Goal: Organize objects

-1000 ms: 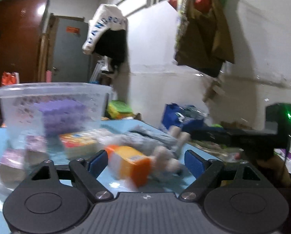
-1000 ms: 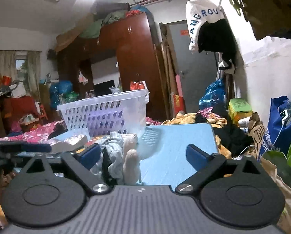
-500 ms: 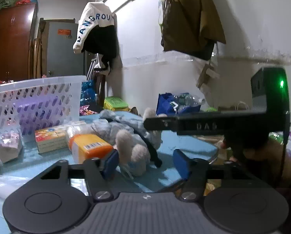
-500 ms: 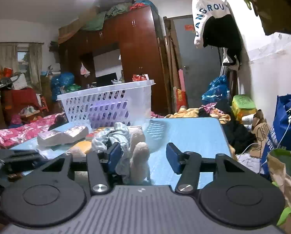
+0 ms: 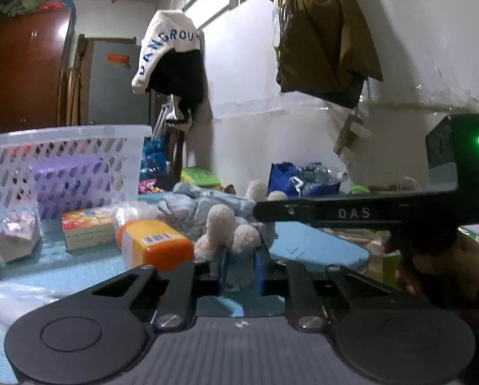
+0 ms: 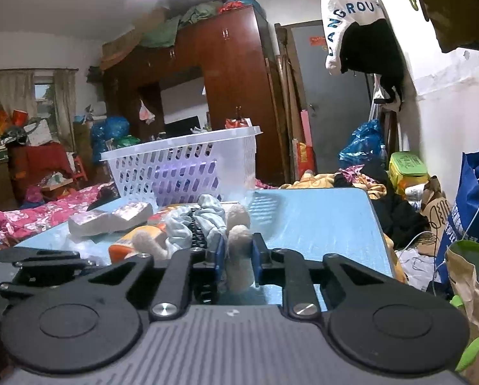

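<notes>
From the left wrist view, the left gripper (image 5: 240, 269) has its jaws clamped on a pale limb of the stuffed toy (image 5: 230, 234), low in the centre of the frame. The toy, dressed in light blue cloth, lies on the blue table (image 5: 316, 250), its body running away from the jaws toward the upper middle. An orange bottle (image 5: 154, 245) lies just beside it at lower left, a small box (image 5: 87, 226) further left, and the white basket (image 5: 59, 166) stands at the far left. The right gripper (image 5: 271, 213) reaches in from the right edge over the toy.

From the right wrist view, the right gripper's jaws are closed on another fuzzy leg of the same toy, at centre bottom. The toy's long axis stretches up and left from there, toward the basket, which stands behind it at centre left. Both grippers hold the toy, so I judge the basket lies a short carry ahead, roughly equally near either hand.
</notes>
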A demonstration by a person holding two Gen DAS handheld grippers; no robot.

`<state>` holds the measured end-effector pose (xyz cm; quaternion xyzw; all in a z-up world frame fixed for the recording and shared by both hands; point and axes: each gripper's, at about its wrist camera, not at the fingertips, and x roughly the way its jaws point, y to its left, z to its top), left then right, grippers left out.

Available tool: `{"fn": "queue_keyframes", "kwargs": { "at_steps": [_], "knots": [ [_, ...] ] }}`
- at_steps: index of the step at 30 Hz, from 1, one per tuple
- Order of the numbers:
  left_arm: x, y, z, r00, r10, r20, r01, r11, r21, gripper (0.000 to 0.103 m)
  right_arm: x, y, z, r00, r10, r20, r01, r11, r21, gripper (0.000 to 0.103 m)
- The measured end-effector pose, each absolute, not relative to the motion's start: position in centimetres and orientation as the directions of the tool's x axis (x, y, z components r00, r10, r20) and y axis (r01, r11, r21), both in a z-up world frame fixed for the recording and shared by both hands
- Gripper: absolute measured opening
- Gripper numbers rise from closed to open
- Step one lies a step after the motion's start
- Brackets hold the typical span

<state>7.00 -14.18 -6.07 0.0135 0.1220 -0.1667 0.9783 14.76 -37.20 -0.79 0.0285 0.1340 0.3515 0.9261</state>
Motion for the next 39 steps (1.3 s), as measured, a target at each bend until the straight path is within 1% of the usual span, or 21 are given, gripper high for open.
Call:
{"fn": "queue_keyframes", "kwargs": {
  "at_steps": [3,6,14,18,21,25,29,32,35,39],
  "knots": [
    [6.6,-14.2,-5.9,0.922,-0.316,-0.225,0.324,0.946,-0.001,0.019,14.1,-37.0,-0.7,0.717,0.661,-0.223,-0.648,0.749,0.136,0.016],
    [6.4,-13.9,-5.7,0.922,-0.321,-0.215,0.326,0.945,-0.013,0.018,13.5,-36.7,-0.5,0.719,0.658,-0.224,-0.653,0.75,0.106,0.016],
    [6.0,-13.0,-4.5,0.927,-0.333,-0.171,0.337,0.942,-0.01,0.018,13.2,-36.3,0.9,0.722,0.664,-0.193,-0.661,0.745,0.092,0.016],
    [6.4,-12.2,-3.7,0.922,-0.354,-0.158,0.353,0.935,-0.036,0.017,13.5,-35.8,2.4,0.724,0.667,-0.177,-0.667,0.742,0.068,0.016],
    [7.2,-11.1,-2.5,0.909,-0.388,-0.153,0.379,0.921,-0.084,0.017,13.9,-35.0,3.9,0.722,0.673,-0.162,-0.675,0.736,0.048,0.015],
    [7.8,-9.7,-0.3,0.91,-0.398,-0.117,0.387,0.916,-0.103,0.017,14.3,-33.8,6.5,0.717,0.685,-0.134,-0.69,0.724,0.006,0.015],
    [8.1,-8.4,3.3,0.929,-0.365,-0.054,0.362,0.93,-0.059,0.017,15.2,-31.8,10.2,0.707,0.701,-0.089,-0.706,0.708,-0.035,0.015],
    [8.6,-7.0,6.8,0.945,-0.326,-0.005,0.326,0.945,-0.019,0.017,16.7,-29.9,12.4,0.689,0.722,-0.069,-0.725,0.688,-0.037,0.015],
    [9.7,-6.0,9.5,0.959,-0.283,0.011,0.282,0.959,0.025,0.017,18.9,-28.1,13.8,0.663,0.745,-0.074,-0.747,0.665,-0.001,0.015],
    [11.8,-4.7,11.7,0.971,-0.239,0.001,0.238,0.968,0.077,0.017,21.7,-25.7,14.2,0.672,0.736,-0.08,-0.739,0.674,0.0,0.015]
  ]
}}
